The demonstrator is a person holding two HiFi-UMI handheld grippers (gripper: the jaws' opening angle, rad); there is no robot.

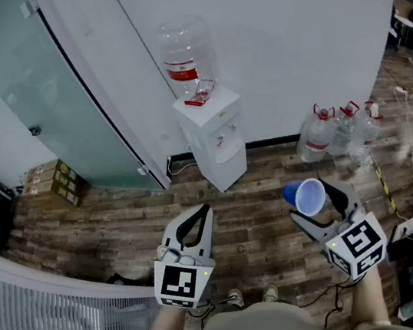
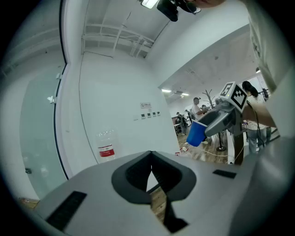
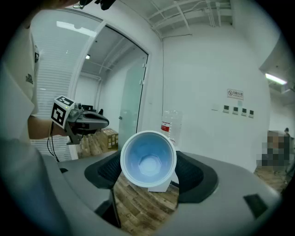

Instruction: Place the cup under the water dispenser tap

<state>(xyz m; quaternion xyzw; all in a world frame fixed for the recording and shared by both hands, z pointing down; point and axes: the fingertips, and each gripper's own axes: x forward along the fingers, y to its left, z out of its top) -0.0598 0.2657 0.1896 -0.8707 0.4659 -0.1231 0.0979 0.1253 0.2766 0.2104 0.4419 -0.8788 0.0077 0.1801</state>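
Note:
A blue paper cup lies on its side between the jaws of my right gripper, which is shut on it. In the right gripper view the cup's open mouth faces the camera and hides most of what stands behind it. The white water dispenser with a clear bottle on top stands against the wall ahead, well beyond both grippers. My left gripper is shut with nothing in it, its tips meeting. The left gripper view also shows the cup off to the right.
Several large water bottles stand on the wooden floor to the right of the dispenser. Cardboard boxes sit at the left by a glass door. A white slatted barrier runs along the near left. Cables trail at the right.

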